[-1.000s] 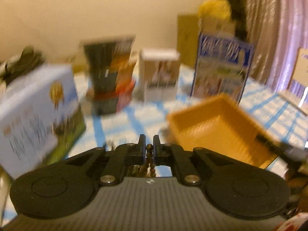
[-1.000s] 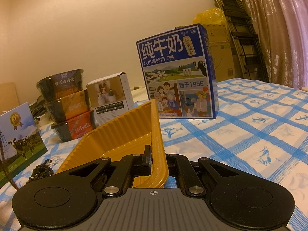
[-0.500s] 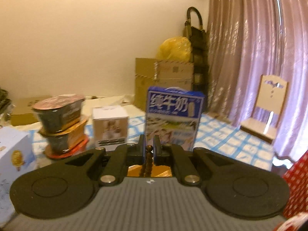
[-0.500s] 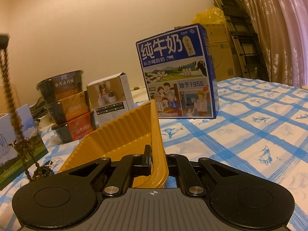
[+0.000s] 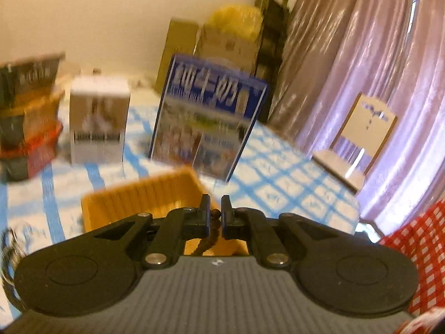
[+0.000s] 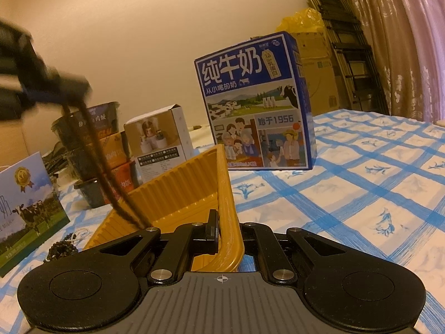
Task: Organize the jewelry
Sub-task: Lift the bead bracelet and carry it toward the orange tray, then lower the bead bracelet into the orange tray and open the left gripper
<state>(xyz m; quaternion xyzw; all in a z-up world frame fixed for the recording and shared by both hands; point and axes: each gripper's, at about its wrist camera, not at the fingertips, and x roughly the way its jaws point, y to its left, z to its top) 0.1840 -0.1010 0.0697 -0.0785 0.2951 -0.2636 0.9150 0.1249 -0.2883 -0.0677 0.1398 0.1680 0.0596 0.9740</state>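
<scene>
Right wrist view: right gripper [image 6: 226, 232] clamped on one yellow tray [image 6: 178, 194] wall. At 10 o'clock, left gripper [image 6: 69, 89] pinching one brown bead strand [image 6: 103, 167], dangling into tray. One dark bead bracelet [image 6: 62, 247] at 9 o'clock.

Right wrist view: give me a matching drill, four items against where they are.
1. brown bead string
2. orange tray
3. blue milk carton
4. dark bead bracelet

A. lying on the tablecloth, left of the tray
B. standing behind the tray
C. hanging from the left gripper into the tray
D. wall clamped by the right gripper

Pairs: 1-C, 2-D, 3-B, 4-A
</scene>
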